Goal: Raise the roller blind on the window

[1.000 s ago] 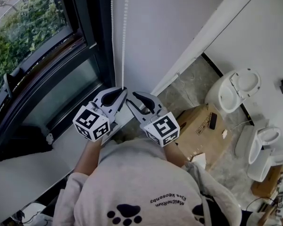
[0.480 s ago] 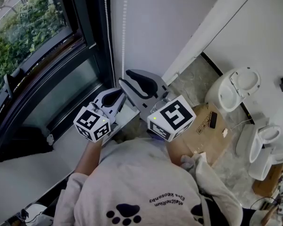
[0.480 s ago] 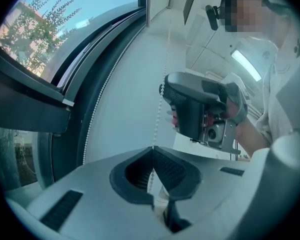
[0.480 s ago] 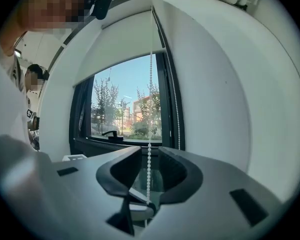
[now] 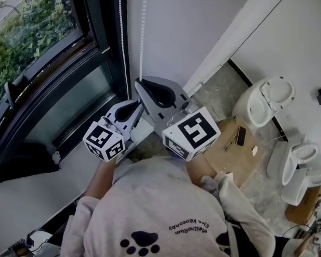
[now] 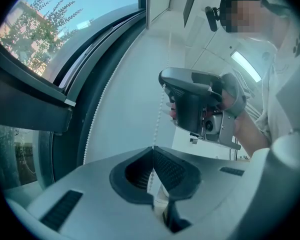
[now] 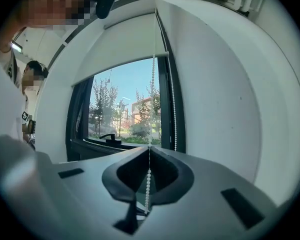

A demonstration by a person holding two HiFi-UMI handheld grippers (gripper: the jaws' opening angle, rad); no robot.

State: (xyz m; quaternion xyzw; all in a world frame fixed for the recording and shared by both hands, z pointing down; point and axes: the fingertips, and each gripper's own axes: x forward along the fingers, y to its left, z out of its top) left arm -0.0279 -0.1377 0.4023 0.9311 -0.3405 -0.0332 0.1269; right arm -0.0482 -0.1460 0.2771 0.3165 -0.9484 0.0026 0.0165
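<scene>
A white bead chain [image 5: 143, 31] hangs in two strands down the wall beside the window [image 5: 37, 42]. My right gripper [image 5: 140, 83] has just closed and is shut on the right strand, which runs between its pads in the right gripper view as the bead chain [image 7: 152, 84]. Just below it, my left gripper [image 5: 135, 106] is shut on the same strand, the bead chain [image 6: 160, 115]. In the left gripper view the right gripper [image 6: 165, 86] sits higher up the strand. The roller blind [image 7: 125, 46] covers the top of the window [image 7: 125, 114].
A dark window frame [image 5: 96, 63] and a sill [image 5: 43, 181] lie to the left. A cardboard box [image 5: 232, 143] stands on the stone floor at my right. Beyond it are white toilets [image 5: 267, 103] and a white wall [image 5: 187, 20].
My right gripper rose along the chain from beside the left gripper to above it. Its jaws went from wide open to shut on the strand. The left gripper stayed put.
</scene>
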